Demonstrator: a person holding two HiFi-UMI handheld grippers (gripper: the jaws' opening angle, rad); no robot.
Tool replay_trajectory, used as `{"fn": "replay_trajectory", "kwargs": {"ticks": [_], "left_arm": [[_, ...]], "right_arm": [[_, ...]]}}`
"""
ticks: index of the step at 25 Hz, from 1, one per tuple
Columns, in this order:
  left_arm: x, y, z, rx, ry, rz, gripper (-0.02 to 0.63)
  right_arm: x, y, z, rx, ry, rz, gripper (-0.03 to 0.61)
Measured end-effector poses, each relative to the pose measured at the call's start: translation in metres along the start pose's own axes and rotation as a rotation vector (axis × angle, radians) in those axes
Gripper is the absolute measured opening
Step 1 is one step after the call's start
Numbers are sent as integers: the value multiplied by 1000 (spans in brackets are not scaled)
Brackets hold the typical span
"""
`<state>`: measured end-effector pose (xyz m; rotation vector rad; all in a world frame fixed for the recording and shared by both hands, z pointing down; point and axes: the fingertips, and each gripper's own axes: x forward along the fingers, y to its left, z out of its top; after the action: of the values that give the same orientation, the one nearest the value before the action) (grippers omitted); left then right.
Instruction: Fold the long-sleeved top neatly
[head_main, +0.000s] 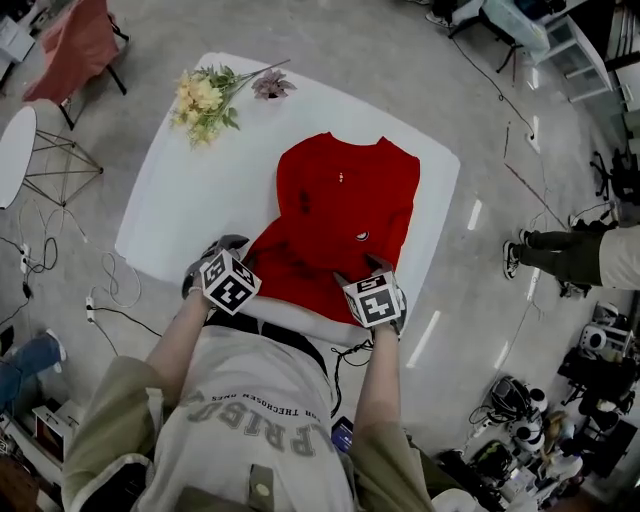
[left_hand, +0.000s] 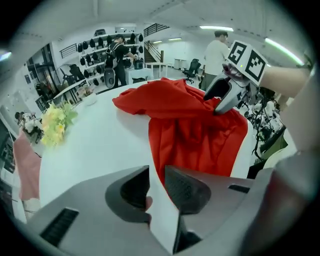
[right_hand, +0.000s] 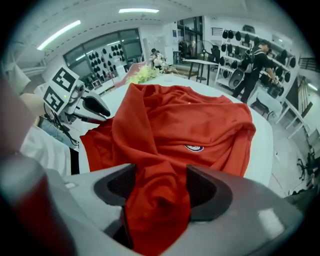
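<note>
A red long-sleeved top (head_main: 340, 215) lies rumpled on the white table (head_main: 180, 200), with a small badge (head_main: 361, 236) on its chest. My left gripper (head_main: 222, 250) is at the near left corner of the top. In the left gripper view its jaws (left_hand: 156, 187) stand slightly apart over bare table, with the red cloth (left_hand: 195, 135) just beyond them. My right gripper (head_main: 372, 268) is at the near right hem. Its jaws (right_hand: 160, 192) stand wide, and a bunched fold of the top (right_hand: 155, 210) lies loosely between them.
A bunch of artificial flowers (head_main: 205, 100) lies on the table's far left corner. On the floor are a chair with pink cloth (head_main: 75, 45), a round side table (head_main: 15, 150) and cables (head_main: 110, 290). A person's legs (head_main: 565, 255) show at the right.
</note>
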<state>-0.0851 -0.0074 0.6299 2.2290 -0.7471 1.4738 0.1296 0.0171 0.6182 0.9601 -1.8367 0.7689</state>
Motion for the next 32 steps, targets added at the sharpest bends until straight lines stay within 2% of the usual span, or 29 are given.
{"fn": "replay_trajectory", "kwargs": {"ticks": [1,2,5,9,11,13,15,18,19,21,22,23,24,25,29,32], "left_arm": [[2,1,0,13,5,0,74],[3,1,0,31,12,0,42],[0,6,-3,42,13,-8,18],[-15,26,-8,-18,-11,-13,17],[-20,40,-14,-23,0,10,17],[-21,53,-22,-23,28,32,17],[-18,61,-31,-9,62,37,17],[-15,65,-30,74,95,43,27],[-17,67,-25,108,97,44,77],[-28,75,-6,155,63,39,168],[-34,81,10,170,23,36,183],[-39,89,29,193,-24,33,183],[-41,95,51,237,-67,31,183],[-39,101,72,306,-97,27,181],[-8,106,146,651,-129,15,181],[20,94,171,853,-96,-1,181]], "right_arm": [[-1,-2,-1,14,10,8,289],[-4,-3,-1,31,9,15,203],[-16,-7,3,95,-29,19,68],[-41,-23,15,285,-159,4,52],[-55,-32,15,403,-223,-6,51],[-61,-40,6,488,-243,-28,51],[-55,-42,-6,506,-213,-40,51],[-38,-35,-16,476,-175,-29,51],[-35,-34,-17,472,-175,-33,51],[-36,-33,-17,478,-191,-50,68],[-39,-32,-17,488,-205,-54,72],[-42,-30,-17,501,-218,-49,108],[-46,-26,-18,516,-229,-37,199],[-49,-21,-20,530,-238,-24,229],[-53,-4,-33,556,-218,-47,230],[-49,1,-40,574,-187,-89,229]]}}
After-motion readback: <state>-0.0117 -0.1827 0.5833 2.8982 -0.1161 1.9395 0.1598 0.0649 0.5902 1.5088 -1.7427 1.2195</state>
